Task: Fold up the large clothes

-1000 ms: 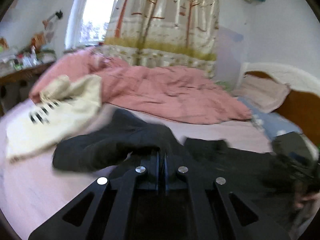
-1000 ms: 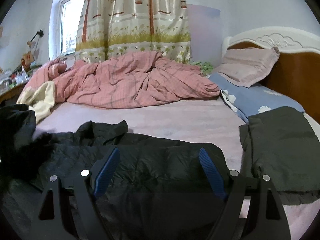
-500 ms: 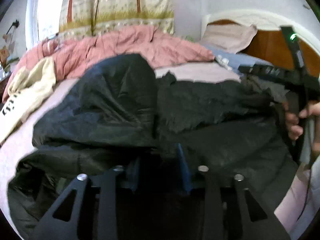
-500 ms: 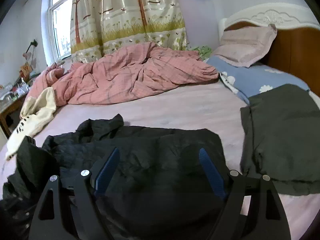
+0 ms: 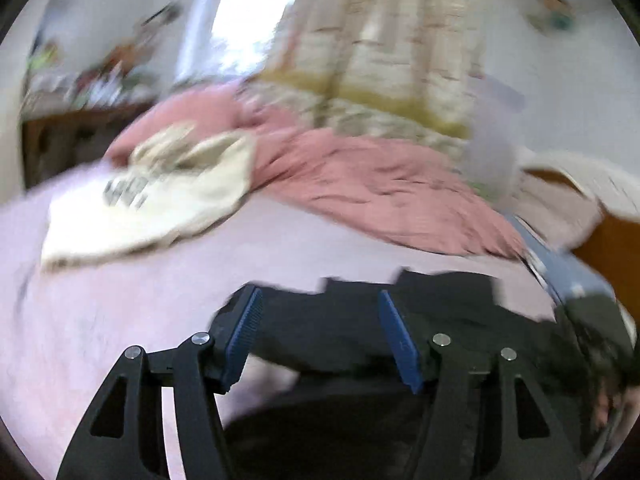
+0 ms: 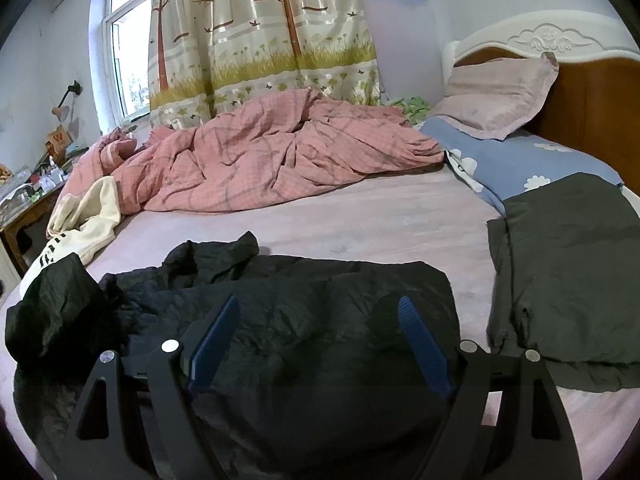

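Observation:
A large black quilted garment [image 6: 304, 320] lies partly folded on the pink bed sheet [image 6: 360, 216], with a crumpled sleeve or hood [image 6: 52, 312] bunched at its left end. My right gripper [image 6: 318, 316] is open and empty, held just above the garment's middle. In the blurred left wrist view the same black garment [image 5: 420, 320] lies low in front. My left gripper [image 5: 320, 312] is open and empty above its left edge.
A folded dark grey garment [image 6: 572, 268] lies at the right on the bed. A cream sweater [image 6: 88, 220] lies at the left, also in the left wrist view [image 5: 152, 200]. A pink checked duvet [image 6: 260, 160] is heaped at the back. Pillows [image 6: 496, 100] and headboard stand at the right.
My left gripper was shut on the black garment and carried it over to the right; now it has let go, opened, and swung back left. My right gripper stayed open.

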`<state>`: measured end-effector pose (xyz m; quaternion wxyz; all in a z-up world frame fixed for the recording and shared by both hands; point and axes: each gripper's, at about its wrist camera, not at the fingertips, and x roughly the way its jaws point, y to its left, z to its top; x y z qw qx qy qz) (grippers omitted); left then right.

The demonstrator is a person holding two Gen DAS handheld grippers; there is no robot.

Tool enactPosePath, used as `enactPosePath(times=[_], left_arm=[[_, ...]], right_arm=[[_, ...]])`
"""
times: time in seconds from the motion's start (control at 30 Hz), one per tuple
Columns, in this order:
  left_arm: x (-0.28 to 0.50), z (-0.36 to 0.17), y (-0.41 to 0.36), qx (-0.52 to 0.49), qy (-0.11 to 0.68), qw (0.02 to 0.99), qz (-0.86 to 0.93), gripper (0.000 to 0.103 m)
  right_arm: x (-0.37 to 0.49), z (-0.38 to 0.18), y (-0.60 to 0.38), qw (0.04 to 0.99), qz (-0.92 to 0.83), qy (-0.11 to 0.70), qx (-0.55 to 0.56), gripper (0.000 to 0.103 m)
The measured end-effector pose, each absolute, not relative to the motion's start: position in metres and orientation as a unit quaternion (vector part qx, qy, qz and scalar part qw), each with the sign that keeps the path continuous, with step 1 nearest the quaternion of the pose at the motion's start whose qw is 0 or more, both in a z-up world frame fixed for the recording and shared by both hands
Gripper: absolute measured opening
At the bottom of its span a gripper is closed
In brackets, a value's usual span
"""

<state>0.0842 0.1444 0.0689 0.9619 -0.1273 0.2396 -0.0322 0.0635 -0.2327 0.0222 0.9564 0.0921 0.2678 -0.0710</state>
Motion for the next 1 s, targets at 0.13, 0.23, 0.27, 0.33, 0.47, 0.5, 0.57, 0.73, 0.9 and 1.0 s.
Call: enactPosePath(times=[0.13,0.23,0.27,0.33,0.47,0.5,0.57,0.73,0.9,1.0], left_arm=[[0.122,0.032,0.183,-0.152,0.28,0.948,0.024,0.06],[0.136,0.007,0.194,-0.202,0.312,0.928,0.011,0.066],[0.143,-0.002,0.196,-0.221,0.332,0.917,-0.003,0.072],[0.16,-0.028,0.191,-0.223,0.403,0.887,-0.018,0.075],[0.162,-0.037,0.171,-0.188,0.417,0.888,-0.053,0.041],[0.16,-0.033,0.168,-0.19,0.409,0.89,-0.072,0.022],[0.15,-0.018,0.159,-0.173,0.37,0.91,-0.07,0.002],[0.066,0.055,0.108,-0.093,0.146,0.981,-0.089,0.001],[0.009,0.065,0.022,-0.025,0.099,0.974,-0.204,0.002],[-0.001,0.039,-0.032,0.047,0.128,0.965,-0.222,0.002]], right_arm=[[0.066,0.018,-0.227,0.956,-0.074,0.274,0.08,0.084],[0.067,0.016,-0.224,0.955,-0.071,0.275,0.086,0.084],[0.067,0.015,-0.224,0.955,-0.067,0.275,0.09,0.084],[0.067,0.014,-0.223,0.954,-0.062,0.277,0.093,0.084],[0.069,0.012,-0.221,0.953,-0.063,0.281,0.092,0.084],[0.07,0.012,-0.221,0.953,-0.063,0.282,0.092,0.084],[0.069,0.013,-0.219,0.953,-0.063,0.282,0.09,0.083],[0.067,0.018,-0.219,0.957,-0.066,0.271,0.082,0.084],[0.057,0.03,-0.22,0.961,-0.078,0.251,0.088,0.084],[0.042,0.041,-0.218,0.963,-0.074,0.239,0.104,0.084]])
